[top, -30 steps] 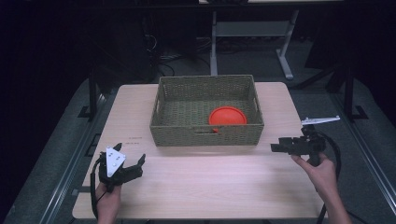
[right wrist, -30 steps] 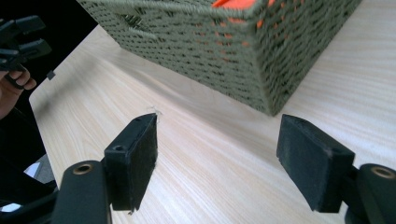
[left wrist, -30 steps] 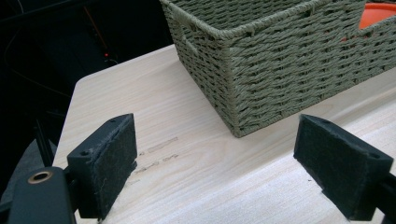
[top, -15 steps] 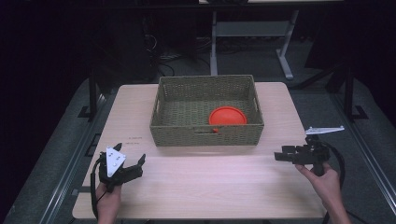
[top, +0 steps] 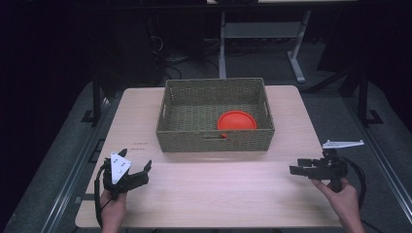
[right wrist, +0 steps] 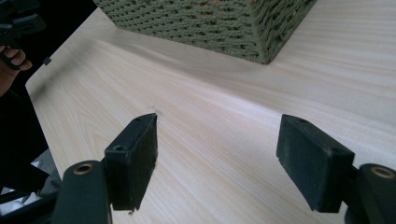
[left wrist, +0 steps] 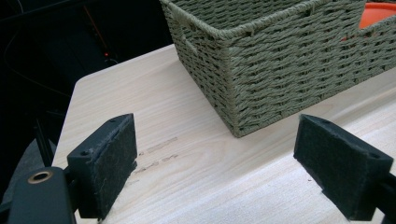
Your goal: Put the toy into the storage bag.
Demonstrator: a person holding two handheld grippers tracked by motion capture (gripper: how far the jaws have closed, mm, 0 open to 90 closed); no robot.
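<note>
A green woven basket [top: 214,141] stands at the middle of the pale wooden table [top: 218,194], and an orange bowl [top: 236,120] lies inside it toward the right. My left gripper [top: 141,170] rests low at the table's front left, jaws open and empty, pointing at the basket's near left corner [left wrist: 233,93]. My right gripper [top: 297,169] hovers at the front right, pointing left across the table, jaws open with nothing between them [right wrist: 217,158]. The basket's near right corner [right wrist: 266,32] lies ahead of it.
Metal frames and a stand's legs [top: 296,73] sit on the dark floor behind the table. The left hand and its gripper [right wrist: 14,28] appear far off in the right gripper view. Bare tabletop stretches between the two grippers.
My right gripper has moved down and toward the table's front edge, staying open. The left gripper, the basket and the bowl have kept still.
</note>
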